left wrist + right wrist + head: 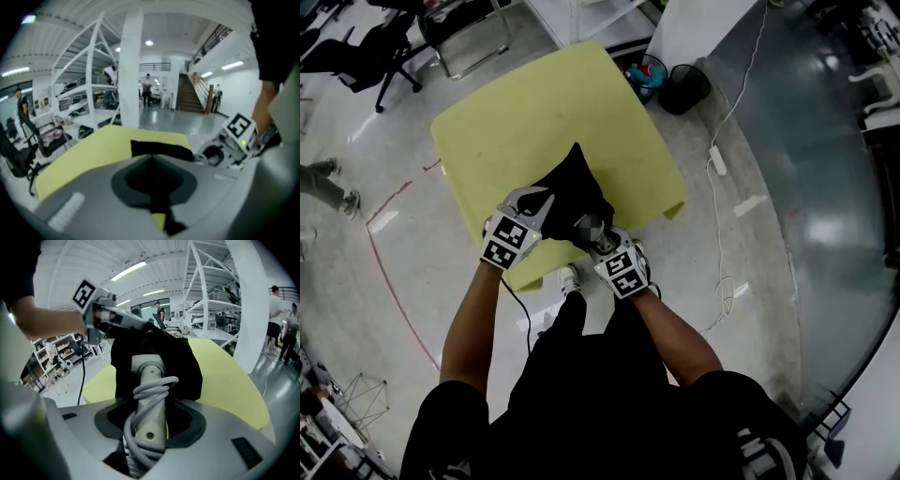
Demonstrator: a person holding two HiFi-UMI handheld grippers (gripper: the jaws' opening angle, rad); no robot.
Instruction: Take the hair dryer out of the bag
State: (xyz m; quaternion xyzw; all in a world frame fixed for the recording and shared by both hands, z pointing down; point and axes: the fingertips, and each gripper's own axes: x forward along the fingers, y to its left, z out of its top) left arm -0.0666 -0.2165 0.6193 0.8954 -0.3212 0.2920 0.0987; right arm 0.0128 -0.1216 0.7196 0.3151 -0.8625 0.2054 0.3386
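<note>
Left tongs (153,165) are pressed together on the black bag (185,364); my right tongs (149,408) clamp the hair dryer (148,373) by its handle, head apparently inside. Its wound cord (140,420) could snag the cloth, dragging the bag along.

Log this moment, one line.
left claw: shut on bag | right claw: shut on hair dryer handle | hair dryer: partly in bag | surface: yellow table
</note>
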